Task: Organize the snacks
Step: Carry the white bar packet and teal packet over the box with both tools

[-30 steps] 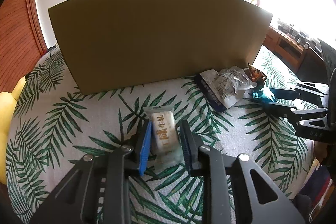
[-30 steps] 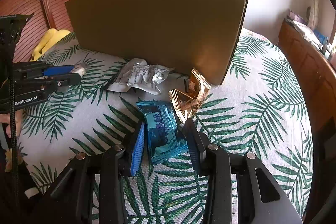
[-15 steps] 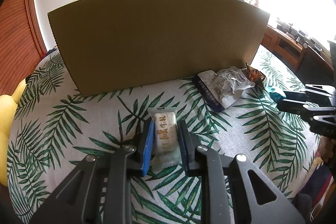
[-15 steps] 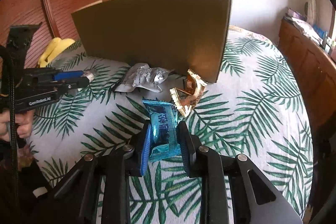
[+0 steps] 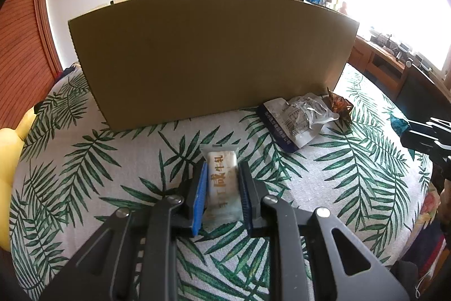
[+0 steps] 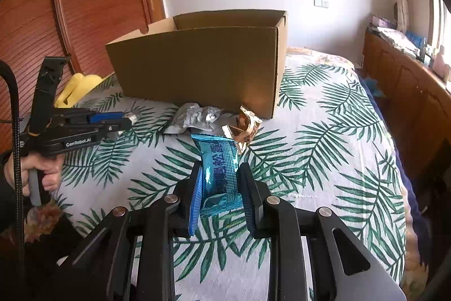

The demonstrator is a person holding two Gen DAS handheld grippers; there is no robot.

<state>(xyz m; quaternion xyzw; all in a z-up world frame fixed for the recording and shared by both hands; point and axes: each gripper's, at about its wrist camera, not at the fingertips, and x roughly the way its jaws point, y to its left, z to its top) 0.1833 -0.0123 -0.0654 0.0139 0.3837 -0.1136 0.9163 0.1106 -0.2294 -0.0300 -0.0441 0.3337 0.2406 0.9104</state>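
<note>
Grippers (image 5: 221, 189) (image 6: 220, 188) clamp packets; box (image 6: 197, 69) rim open beyond.

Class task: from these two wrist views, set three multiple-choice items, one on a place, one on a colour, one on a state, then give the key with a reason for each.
1. Where do the silver packet and gold wrapper lie?
A. inside the box
B. on the leaf-print cloth before the box
C. on the cabinet

2. What colour is the snack in the right gripper?
A. blue
B. red
C. white

3. How is the cardboard box?
A. taped shut
B. flattened
C. open-topped

Key: B, both rest on the cloth by the box's front corner. A, the blue packet sits between its jaws. C, its inside back wall shows.
</note>
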